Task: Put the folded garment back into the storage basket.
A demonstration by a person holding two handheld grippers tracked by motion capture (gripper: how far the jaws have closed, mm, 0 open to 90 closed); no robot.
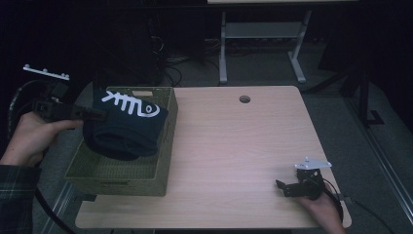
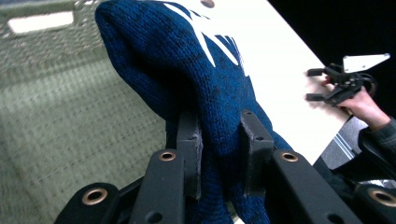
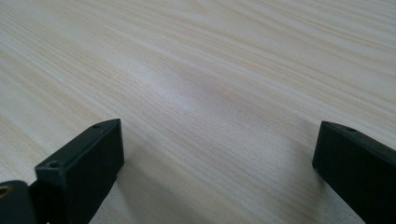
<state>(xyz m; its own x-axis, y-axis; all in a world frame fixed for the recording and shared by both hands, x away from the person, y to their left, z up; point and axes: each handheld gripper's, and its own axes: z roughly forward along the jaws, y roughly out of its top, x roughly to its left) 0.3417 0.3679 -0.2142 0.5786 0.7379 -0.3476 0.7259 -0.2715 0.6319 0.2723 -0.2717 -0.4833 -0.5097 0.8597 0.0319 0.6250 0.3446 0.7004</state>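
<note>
On my high view, the left gripper is a matte black two-jaw tool topped by a pale grey three-cornered plate studded with small pegs, and a thick black cable trails from it. The left sleeve is a dark plaid weave. From the left gripper view I see black linkage bars with brass-ringed rivets and small screw holes in the flat rectangular fingers. The right gripper is black too, with its own light grey plate and a thin black cable.
</note>
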